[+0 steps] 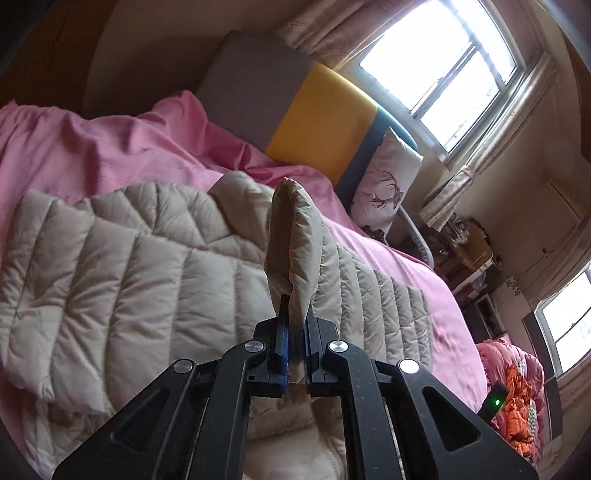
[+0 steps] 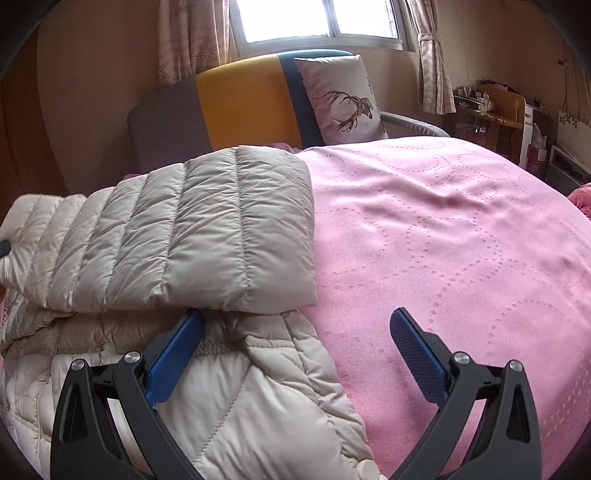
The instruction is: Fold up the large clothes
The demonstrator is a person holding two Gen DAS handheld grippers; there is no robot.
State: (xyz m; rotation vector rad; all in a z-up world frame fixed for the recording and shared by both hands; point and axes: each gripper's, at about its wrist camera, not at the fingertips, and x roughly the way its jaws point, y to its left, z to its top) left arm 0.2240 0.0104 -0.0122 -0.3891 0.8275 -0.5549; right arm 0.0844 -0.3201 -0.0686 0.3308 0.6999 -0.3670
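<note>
Beige quilted puffer down jacket (image 2: pixel 177 229) lies on the bed covered with a pink dotted-pattern bedspread (image 2: pixel 461 229), toward the left side in the right wrist view, partly folded: one quilted panel lies flat over the lower layers.

Left gripper (image 1: pixel 293 332), black with blue pads: jaws closed tight on a puffy fold of the jacket's edge (image 1: pixel 291 243). The pinched piece stands up ahead of the jaws, raised above the rest of the jacket spread on the bed beneath.

Right gripper (image 2: pixel 297 350), same black frame with blue pads (image 2: pixel 419 358): jaws wide open, holding nothing. Left pad's tip sits at the hem of the folded top panel, just above the lower jacket layer; touching or not cannot be told. Right pad is over bare pink bedspread.

Behind the bed: padded headboard in grey, yellow and dark blue blocks (image 2: pixel 243 107), with a white square pillow with a deer print (image 2: pixel 340 99) leaning on it. Window with patterned curtains (image 2: pixel 317 18) above. Cluttered wooden desk (image 2: pixel 491 114) far right.
</note>
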